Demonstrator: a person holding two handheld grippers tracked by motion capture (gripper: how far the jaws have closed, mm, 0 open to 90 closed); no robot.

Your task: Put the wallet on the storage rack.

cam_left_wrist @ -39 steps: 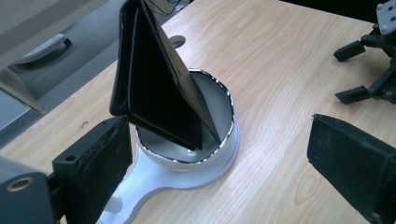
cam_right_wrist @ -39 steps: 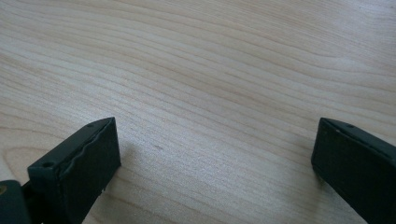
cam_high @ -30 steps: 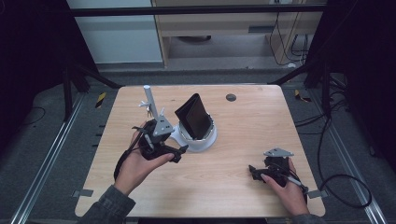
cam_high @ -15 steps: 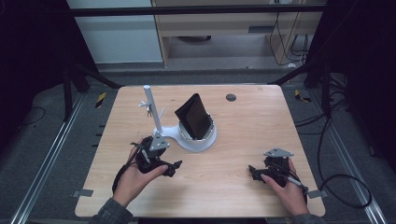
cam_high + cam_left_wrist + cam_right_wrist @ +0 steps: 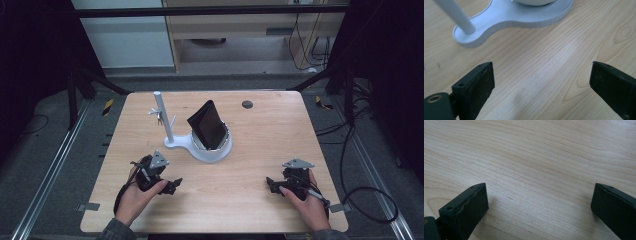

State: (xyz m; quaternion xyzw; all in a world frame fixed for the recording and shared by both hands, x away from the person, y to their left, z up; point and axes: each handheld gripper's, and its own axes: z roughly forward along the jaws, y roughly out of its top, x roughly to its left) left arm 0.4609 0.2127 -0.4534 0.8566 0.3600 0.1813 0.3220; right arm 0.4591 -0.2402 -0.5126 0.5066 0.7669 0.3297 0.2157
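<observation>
A white stand sits mid-table with a thin upright pole and a round cup. A black flat, wallet-like object leans upright in the cup. My left gripper rests on the wood in front of the stand and to its left, jaws wide open and empty. In the left gripper view the gripper faces the stand's base and pole a short way off. Near the front right of the table lies my right gripper, open; between its jaws is bare wood.
The wooden table has a small dark round spot near its far edge. Small hooks stick out of the pole. Metal rails run along the floor on both sides, and cables lie at the right.
My left gripper has drawn back from the stand toward the table's near edge and now rests lower on the wood. The right gripper has stayed put.
</observation>
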